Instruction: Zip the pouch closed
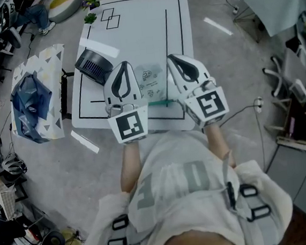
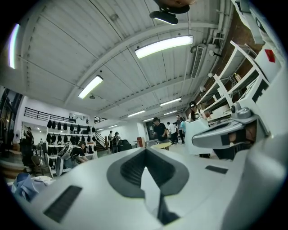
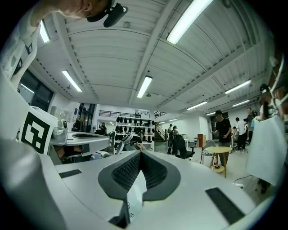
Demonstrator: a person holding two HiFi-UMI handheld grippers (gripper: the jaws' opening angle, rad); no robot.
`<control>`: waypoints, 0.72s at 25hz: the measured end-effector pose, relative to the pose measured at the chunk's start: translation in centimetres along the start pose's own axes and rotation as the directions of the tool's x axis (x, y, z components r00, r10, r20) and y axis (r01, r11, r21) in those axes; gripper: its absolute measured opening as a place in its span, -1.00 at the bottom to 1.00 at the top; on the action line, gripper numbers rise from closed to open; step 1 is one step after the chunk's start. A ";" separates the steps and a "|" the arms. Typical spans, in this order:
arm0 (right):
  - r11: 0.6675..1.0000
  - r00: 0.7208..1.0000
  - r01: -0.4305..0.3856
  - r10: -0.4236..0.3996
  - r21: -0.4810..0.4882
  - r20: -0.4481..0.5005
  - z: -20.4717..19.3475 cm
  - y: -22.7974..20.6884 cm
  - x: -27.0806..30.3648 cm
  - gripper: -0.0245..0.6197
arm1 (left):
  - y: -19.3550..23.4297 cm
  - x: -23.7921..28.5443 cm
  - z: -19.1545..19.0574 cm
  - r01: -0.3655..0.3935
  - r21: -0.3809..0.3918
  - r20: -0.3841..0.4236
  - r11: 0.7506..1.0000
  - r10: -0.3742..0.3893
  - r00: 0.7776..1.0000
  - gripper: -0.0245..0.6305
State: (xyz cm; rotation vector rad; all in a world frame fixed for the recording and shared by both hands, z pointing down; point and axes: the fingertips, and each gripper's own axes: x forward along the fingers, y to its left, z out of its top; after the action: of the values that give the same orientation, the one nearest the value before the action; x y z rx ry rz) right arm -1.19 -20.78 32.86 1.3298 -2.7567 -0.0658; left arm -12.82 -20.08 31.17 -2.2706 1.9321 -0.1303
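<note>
A clear pouch (image 1: 151,80) with printed figures and a green zip strip (image 1: 162,101) hangs above the white table (image 1: 133,24), stretched between my two grippers. In the head view my left gripper (image 1: 124,65) is shut on the pouch's left edge and my right gripper (image 1: 172,58) is shut on its right edge. Both point level, away from the person. A thin clear sheet of the pouch (image 2: 150,191) is pinched between the closed jaws in the left gripper view. The right gripper view shows printed film of the pouch (image 3: 134,195) clamped the same way.
A black ribbed box (image 1: 94,64) and a white strip lie on the table's left part, with a small green item (image 1: 90,17) at its far corner. A patterned bag (image 1: 34,95) lies on the floor at left. Several people and a small round table (image 3: 219,152) are in the room beyond.
</note>
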 end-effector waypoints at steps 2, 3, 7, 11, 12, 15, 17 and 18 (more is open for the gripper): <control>1.000 1.000 0.000 0.000 0.006 0.009 0.2 -0.1 -0.2 -0.90 | 0.1 -0.3 0.0 -0.005 -0.001 -0.009 1.000 0.005 1.000 -0.91; 1.000 1.000 -0.002 0.002 0.006 0.015 0.4 -0.1 -0.3 -0.90 | 0.1 -0.3 0.1 -0.007 0.000 -0.011 1.000 0.007 1.000 -0.91; 1.000 1.000 0.006 -0.007 0.019 0.029 0.5 -0.4 -0.4 -0.90 | 0.6 -0.6 0.2 -0.016 0.002 -0.007 1.000 0.016 1.000 -0.91; 0.999 0.999 0.021 -0.022 0.026 0.029 0.3 -0.8 -0.5 -0.90 | 1.2 -0.8 0.0 -0.032 0.000 -0.009 0.999 0.032 0.999 -0.91; 0.999 0.999 0.020 -0.021 0.027 0.029 0.2 -0.9 -0.6 -0.90 | 1.3 -0.9 0.2 -0.034 -0.002 -0.006 0.999 0.034 0.999 -0.91; 0.999 0.999 0.024 -0.025 0.033 0.023 0.1 -0.9 -0.7 -0.90 | 1.6 -1.0 0.3 -0.037 -0.001 -0.006 0.999 0.037 0.999 -0.91; 0.999 1.000 0.024 -0.025 0.039 0.019 0.0 -0.8 -0.7 -0.90 | 1.7 -1.1 0.1 -0.039 0.001 -0.011 0.999 0.039 0.999 -0.91; 0.999 1.000 0.022 -0.023 0.040 0.018 -0.1 -0.7 -0.8 -0.90 | 1.7 -1.1 0.1 -0.039 0.002 -0.013 0.999 0.039 0.999 -0.91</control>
State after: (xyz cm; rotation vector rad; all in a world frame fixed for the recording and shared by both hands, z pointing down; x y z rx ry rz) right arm -0.17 -20.57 32.82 1.3768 -2.7730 -0.0243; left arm -14.61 -19.21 30.84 -2.2348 1.9810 -0.1429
